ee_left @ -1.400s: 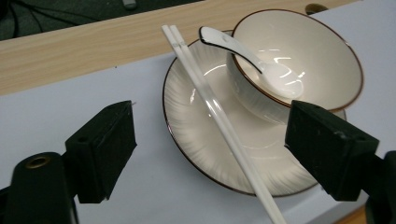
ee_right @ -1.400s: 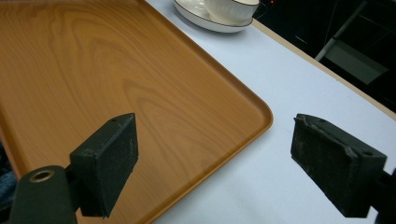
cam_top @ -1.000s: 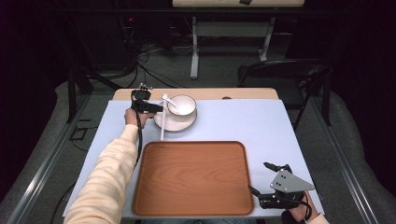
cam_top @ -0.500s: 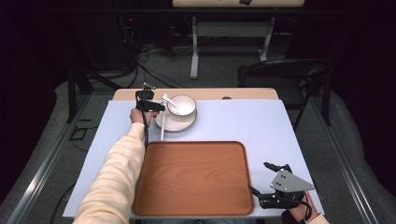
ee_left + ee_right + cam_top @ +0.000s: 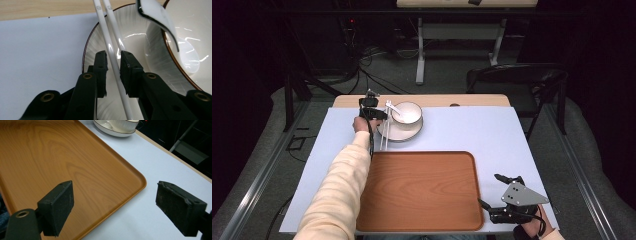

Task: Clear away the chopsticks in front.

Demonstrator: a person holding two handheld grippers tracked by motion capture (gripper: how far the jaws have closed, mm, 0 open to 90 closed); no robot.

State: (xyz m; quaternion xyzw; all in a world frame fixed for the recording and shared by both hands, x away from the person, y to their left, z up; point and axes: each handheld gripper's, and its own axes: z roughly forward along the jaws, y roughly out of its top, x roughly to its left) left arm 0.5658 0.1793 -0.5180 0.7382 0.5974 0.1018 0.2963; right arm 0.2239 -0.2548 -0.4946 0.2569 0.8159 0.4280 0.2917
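Two white chopsticks [image 5: 113,53] lie across the saucer [image 5: 100,42] beside the bowl [image 5: 185,47], one between my left gripper [image 5: 113,65]'s nearly clenched jaws, while my right gripper [image 5: 122,207] hangs released over the bare tray [image 5: 62,162], so I judge nothing moved yet.

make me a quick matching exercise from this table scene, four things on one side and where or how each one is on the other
Things:
1. chopsticks
2. spoon
3. tray
4. right gripper

States:
A. bare wood-grain surface, nothing on it
B. jaws wide apart, holding nothing, over the tray's corner
C. lying across the saucer rim, one stick between the left gripper jaws
D. resting in the white bowl

Pairs: 1-C, 2-D, 3-A, 4-B
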